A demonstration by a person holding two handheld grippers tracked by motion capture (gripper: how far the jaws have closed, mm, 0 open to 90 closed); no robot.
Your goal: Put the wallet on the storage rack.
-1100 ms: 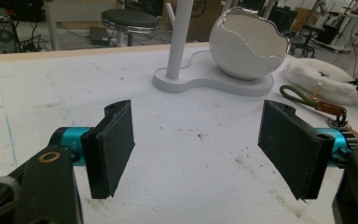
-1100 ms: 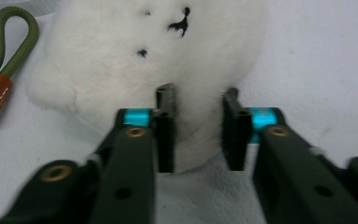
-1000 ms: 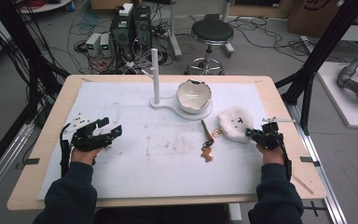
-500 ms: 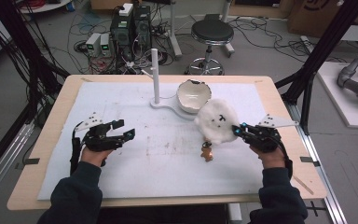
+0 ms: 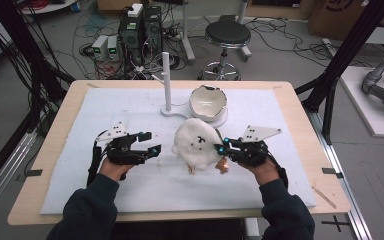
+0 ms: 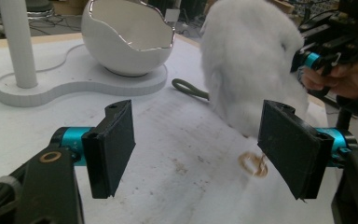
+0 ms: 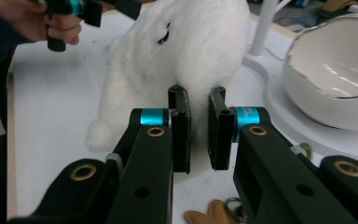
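Pinching the white plush toy (image 5: 196, 145) at its 3 o'clock side, the right gripper (image 5: 221, 148) hides part of a keyring (image 5: 222, 165); the left gripper (image 5: 149, 143) hangs released.

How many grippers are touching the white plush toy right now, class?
1. The right gripper is clamped on the white plush toy at its right side; the left gripper stands open to the toy's left, apart from it.

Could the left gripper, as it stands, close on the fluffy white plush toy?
Probably yes. The left gripper is open, its jaws spread wide and facing the fluffy white plush toy, with bare table cover between them. The right gripper already pinches the toy's other side.
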